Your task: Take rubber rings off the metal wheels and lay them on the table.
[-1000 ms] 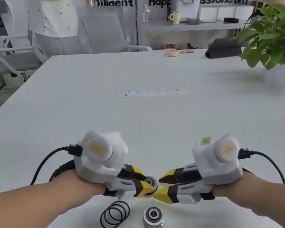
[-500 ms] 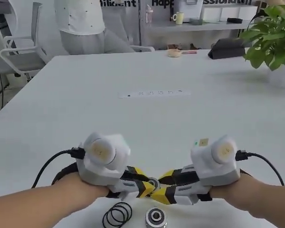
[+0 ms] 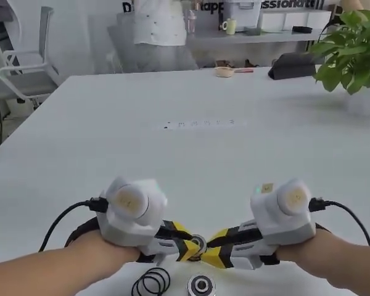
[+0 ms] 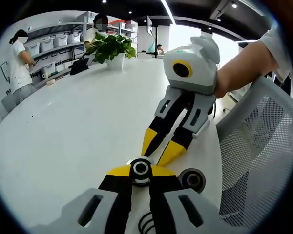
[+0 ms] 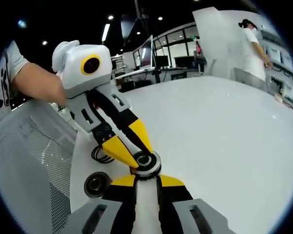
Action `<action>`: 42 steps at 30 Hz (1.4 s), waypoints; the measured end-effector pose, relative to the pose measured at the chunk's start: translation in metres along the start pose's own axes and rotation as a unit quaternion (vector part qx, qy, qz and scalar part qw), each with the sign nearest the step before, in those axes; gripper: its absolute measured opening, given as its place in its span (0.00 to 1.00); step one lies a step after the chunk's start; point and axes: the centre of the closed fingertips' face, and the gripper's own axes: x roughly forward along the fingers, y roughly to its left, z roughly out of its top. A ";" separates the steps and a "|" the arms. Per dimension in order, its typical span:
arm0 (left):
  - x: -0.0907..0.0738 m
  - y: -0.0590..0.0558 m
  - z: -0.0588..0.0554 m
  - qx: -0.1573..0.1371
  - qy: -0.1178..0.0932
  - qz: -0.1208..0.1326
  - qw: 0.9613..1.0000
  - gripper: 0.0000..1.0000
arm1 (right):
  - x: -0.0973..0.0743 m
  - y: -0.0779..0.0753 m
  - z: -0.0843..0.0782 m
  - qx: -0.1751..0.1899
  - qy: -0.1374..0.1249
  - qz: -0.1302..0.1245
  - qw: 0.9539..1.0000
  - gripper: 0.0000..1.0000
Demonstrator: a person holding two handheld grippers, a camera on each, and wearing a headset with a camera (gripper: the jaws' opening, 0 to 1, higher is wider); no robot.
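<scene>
Rings lie loose on table, low left. Left gripper clamped on wheel, held up off table. Keep squeeze firm, no wobble. Second wheel waits below. Right gripper tips almost together at wheel edge; cannot tell if biting. Nip black rubber only, peel slow, lay by pile.

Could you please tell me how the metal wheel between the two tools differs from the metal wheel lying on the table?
The held wheel is raised off the table, clamped between the left tool's tips; the loose wheel lies flat on the table. The right tool's tips meet the held wheel; no tool touches the loose wheel, which lies near the rubber rings. Both are small, round metal wheels.
</scene>
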 end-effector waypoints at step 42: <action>0.004 0.000 0.002 0.000 0.003 0.006 1.000 0.06 | -0.008 0.019 0.035 0.200 -0.094 0.075 0.972 0.00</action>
